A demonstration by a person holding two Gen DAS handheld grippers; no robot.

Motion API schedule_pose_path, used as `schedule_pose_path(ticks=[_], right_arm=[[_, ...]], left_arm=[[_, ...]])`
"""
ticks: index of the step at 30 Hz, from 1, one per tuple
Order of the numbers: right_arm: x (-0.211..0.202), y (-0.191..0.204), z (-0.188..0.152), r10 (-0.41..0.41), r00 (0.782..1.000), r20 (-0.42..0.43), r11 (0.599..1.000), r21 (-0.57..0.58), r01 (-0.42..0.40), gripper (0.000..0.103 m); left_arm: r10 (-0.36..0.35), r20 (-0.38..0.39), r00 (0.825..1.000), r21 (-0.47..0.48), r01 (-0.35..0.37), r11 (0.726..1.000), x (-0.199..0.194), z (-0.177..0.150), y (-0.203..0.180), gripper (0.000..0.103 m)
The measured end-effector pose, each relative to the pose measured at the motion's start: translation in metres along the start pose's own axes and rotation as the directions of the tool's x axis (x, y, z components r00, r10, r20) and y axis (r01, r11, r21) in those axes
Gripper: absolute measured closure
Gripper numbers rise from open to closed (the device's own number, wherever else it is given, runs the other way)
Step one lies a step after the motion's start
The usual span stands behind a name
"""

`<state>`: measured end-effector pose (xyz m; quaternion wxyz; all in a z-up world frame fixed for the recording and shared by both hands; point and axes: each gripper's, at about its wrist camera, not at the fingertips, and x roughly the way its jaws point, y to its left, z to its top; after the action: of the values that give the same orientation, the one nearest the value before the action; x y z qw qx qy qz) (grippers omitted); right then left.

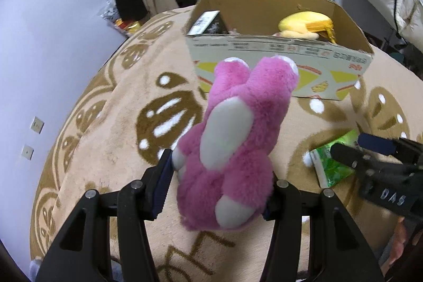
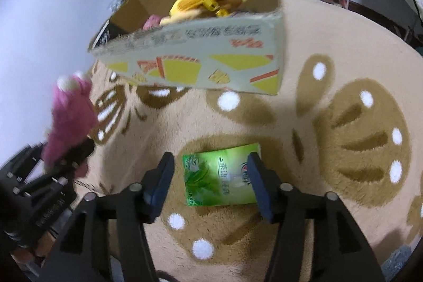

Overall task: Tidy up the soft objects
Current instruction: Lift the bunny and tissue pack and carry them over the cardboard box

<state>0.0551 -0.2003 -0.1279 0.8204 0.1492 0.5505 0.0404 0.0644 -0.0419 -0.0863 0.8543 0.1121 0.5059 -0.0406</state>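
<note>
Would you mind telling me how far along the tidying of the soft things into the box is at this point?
Done: a yellow plush already lies in the cardboard box. In hand: the left gripper is shut on the pink plush toy, held short of the box. Left: the green tissue pack lies on the rug; the open right gripper straddles it, not yet closed.

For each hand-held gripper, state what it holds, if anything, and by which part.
Left hand-held gripper: pink plush toy, clamped around its lower body. Right hand-held gripper: holds nothing; open around green tissue pack.
</note>
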Motion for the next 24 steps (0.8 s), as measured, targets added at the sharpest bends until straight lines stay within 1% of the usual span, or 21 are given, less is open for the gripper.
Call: schedule_pose_path(ticks=[1, 5, 6, 9, 13, 15, 16, 18, 20, 22, 24], right_arm=[[0.003, 0.002, 0.000, -0.010, 1.000, -0.007, 1.000, -0.010, 0.010, 0.030], [0.013, 0.009, 0.000, -0.056, 0.998, -0.024, 0.997, -0.054, 0.055, 0.014], [0.015, 0.010, 0.000, -0.065, 0.998, -0.026, 0.996, -0.064, 0.063, 0.013], [0.026, 0.012, 0.000, -0.108, 0.993, -0.042, 0.990, -0.093, 0.104, 0.013], [0.042, 0.002, -0.001, -0.127, 0.987, -0.103, 0.991, -0.066, 0.120, 0.013], [0.043, -0.002, -0.002, -0.119, 0.987, -0.110, 0.992, -0.051, 0.114, 0.025], [0.043, -0.004, -0.001, -0.116, 0.987, -0.108, 0.993, -0.046, 0.112, 0.025], [0.036, -0.006, 0.001, -0.111, 0.991, -0.077, 0.993, -0.040, 0.108, 0.025], [0.024, -0.004, 0.002, -0.098, 0.995, -0.021, 0.995, -0.039, 0.097, 0.025], [0.003, 0.001, 0.006, -0.062, 0.996, 0.066, 0.997, -0.046, 0.065, 0.025], [-0.016, 0.007, 0.008, -0.043, 0.987, 0.155, 0.996, -0.066, 0.054, 0.025]], left_arm=[[0.001, -0.003, 1.000, -0.015, -0.001, 1.000, 0.000, 0.000, 0.003, 0.051], [0.003, -0.021, 1.000, -0.052, -0.004, 0.999, 0.004, -0.001, 0.013, 0.051], [0.003, -0.020, 1.000, -0.057, -0.004, 0.998, 0.005, 0.000, 0.014, 0.051], [-0.001, -0.014, 1.000, -0.064, 0.000, 0.998, 0.006, 0.001, 0.017, 0.051], [-0.010, -0.006, 1.000, -0.079, 0.009, 0.997, 0.006, 0.003, 0.019, 0.051], [-0.018, 0.000, 1.000, -0.090, 0.018, 0.996, 0.006, 0.004, 0.021, 0.051], [-0.021, 0.007, 1.000, -0.095, 0.021, 0.995, 0.005, 0.005, 0.022, 0.051], [-0.018, 0.030, 0.999, -0.103, 0.021, 0.994, 0.001, 0.007, 0.024, 0.051], [-0.011, 0.059, 0.998, -0.111, 0.018, 0.994, -0.005, 0.009, 0.027, 0.051], [-0.001, 0.102, 0.995, -0.119, 0.013, 0.993, -0.012, 0.011, 0.028, 0.051], [0.012, 0.154, 0.988, -0.127, 0.008, 0.992, -0.020, 0.014, 0.030, 0.051]])
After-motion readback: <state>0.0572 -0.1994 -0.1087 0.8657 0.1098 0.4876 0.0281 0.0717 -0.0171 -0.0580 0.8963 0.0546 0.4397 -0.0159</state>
